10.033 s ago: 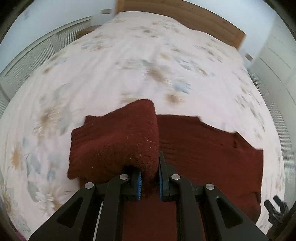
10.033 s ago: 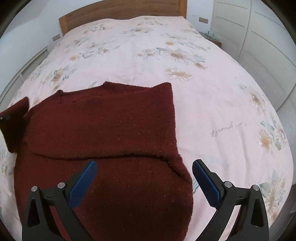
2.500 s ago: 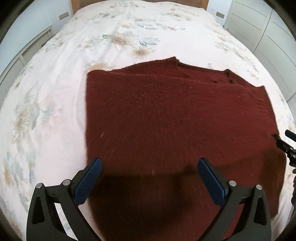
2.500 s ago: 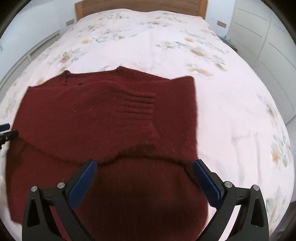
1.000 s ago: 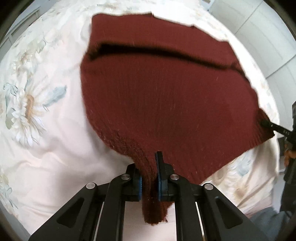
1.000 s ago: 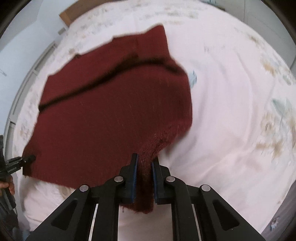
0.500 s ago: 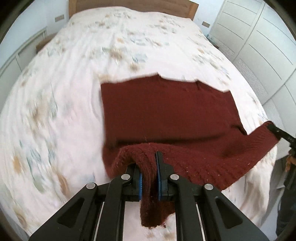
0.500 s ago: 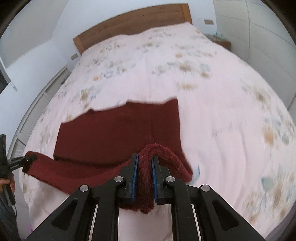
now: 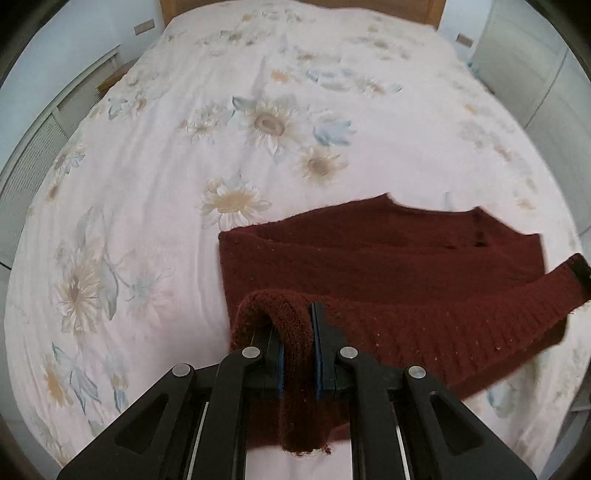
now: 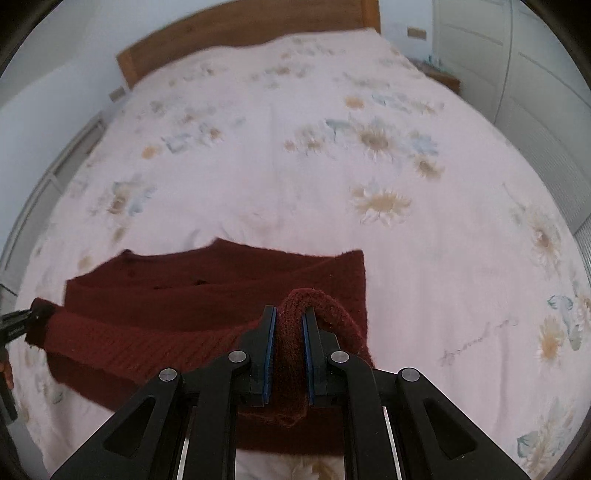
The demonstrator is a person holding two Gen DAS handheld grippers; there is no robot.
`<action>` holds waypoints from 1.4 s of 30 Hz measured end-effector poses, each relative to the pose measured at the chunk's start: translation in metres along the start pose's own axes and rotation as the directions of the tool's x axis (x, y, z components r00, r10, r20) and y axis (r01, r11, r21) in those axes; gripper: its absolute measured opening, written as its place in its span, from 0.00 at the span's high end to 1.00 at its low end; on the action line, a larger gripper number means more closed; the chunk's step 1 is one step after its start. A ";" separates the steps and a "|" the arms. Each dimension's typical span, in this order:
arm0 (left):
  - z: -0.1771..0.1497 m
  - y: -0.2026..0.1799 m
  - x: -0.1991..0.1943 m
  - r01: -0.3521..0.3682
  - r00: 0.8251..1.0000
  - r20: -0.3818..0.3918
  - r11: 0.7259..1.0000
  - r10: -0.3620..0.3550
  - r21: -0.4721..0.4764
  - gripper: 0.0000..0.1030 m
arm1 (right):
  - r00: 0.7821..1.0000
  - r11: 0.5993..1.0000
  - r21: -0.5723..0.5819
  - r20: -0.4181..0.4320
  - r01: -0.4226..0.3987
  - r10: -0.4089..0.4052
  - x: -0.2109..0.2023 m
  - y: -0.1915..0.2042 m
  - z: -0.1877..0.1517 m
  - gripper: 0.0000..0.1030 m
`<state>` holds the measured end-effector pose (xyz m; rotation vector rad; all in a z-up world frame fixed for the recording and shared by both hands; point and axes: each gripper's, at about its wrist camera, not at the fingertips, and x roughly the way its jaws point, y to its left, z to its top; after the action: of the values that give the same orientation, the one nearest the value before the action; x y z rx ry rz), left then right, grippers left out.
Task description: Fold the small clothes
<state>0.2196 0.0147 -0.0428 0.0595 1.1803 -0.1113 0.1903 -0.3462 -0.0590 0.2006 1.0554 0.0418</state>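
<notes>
A dark red knitted sweater [image 9: 388, 258] lies on the flowered bedspread, its sleeves folded in. My left gripper [image 9: 297, 325] is shut on the left corner of its ribbed hem, which hangs raised above the body. My right gripper [image 10: 289, 321] is shut on the hem's right corner of the sweater [image 10: 207, 295]. The lifted hem stretches between the two grippers and arches over the lower half of the garment. In the right wrist view the left gripper [image 10: 22, 321] shows at the left edge, holding the far hem corner. Cloth bulges out between both pairs of pads.
The pale floral bedspread [image 9: 184, 155] spreads wide beyond the sweater. A wooden headboard [image 10: 240, 33] stands at the far end. White wardrobe doors [image 10: 524, 74] line the right side, and a slatted panel [image 9: 33, 155] runs along the left.
Both grippers have carried the hem up and toward the headboard, so the lifted hem now arches over the sweater's lower half and more of the bedspread is in view.
</notes>
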 end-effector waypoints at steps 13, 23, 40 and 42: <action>-0.004 -0.008 0.044 -0.116 0.992 -0.039 0.993 0.117 0.026 0.85 | 0.995 0.997 0.024 -0.073 0.068 -0.066 0.052 -0.001 -0.008 0.60; 0.004 -0.025 -0.003 -0.007 0.999 0.050 1.000 0.007 0.015 0.09 | 0.999 0.999 -0.007 0.022 0.039 -0.038 0.010 0.015 -0.012 0.17; -0.059 -0.095 0.016 -0.035 0.980 0.200 0.988 0.004 0.148 0.01 | 0.994 0.966 -0.254 0.103 0.059 -0.033 0.027 0.101 -0.093 0.00; -0.069 -0.095 0.036 -0.039 0.989 0.147 0.987 0.016 0.156 0.01 | 0.996 0.963 -0.265 0.076 0.058 -0.039 0.042 0.105 -0.105 0.00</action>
<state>0.1583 -0.0744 -0.1009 0.2049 1.0230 -0.1825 0.1267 -0.2231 -0.1257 -0.0676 0.9729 0.1312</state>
